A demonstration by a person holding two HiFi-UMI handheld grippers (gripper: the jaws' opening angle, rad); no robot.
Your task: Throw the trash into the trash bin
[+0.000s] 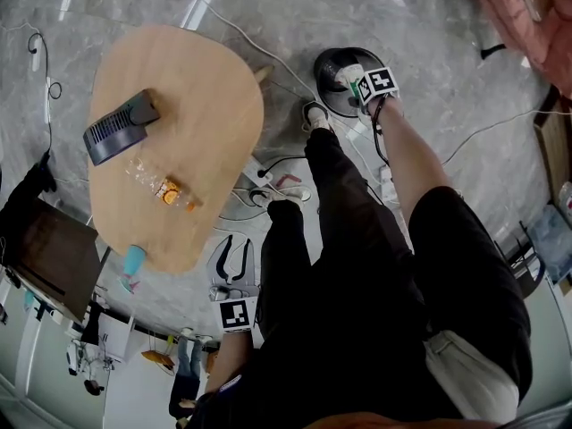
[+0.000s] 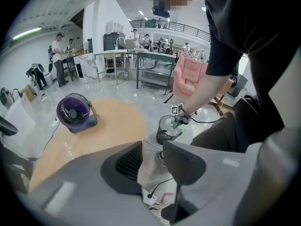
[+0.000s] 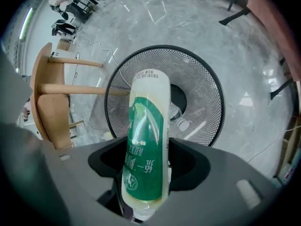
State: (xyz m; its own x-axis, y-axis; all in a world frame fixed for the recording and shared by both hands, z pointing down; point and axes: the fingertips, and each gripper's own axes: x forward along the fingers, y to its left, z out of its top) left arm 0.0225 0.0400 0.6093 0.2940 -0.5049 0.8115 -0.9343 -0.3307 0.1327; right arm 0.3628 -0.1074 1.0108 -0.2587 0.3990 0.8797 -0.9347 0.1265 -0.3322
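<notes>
My right gripper (image 3: pixel 143 175) is shut on a clear bottle with a green label (image 3: pixel 143 149), held lengthwise above the black mesh trash bin (image 3: pixel 211 93). A clear bottle (image 3: pixel 181 122) lies inside the bin. In the head view the bin (image 1: pixel 329 63) stands on the floor right of the table, with the right gripper (image 1: pixel 359 88) over its rim. My left gripper (image 2: pixel 150 168) is open with nothing between its jaws; it hangs low by the person's leg (image 1: pixel 235 314). A crumpled bottle with an orange label (image 1: pixel 166 191) lies on the wooden table (image 1: pixel 206 88).
A dark fan (image 1: pixel 116 130) and a blue cup (image 1: pixel 133 261) also stand on the table. A power strip (image 1: pixel 259 170) and cables lie on the marble floor between table and bin. A pink chair (image 1: pixel 527 16) stands at the far right. People work at benches in the background (image 2: pixel 59 58).
</notes>
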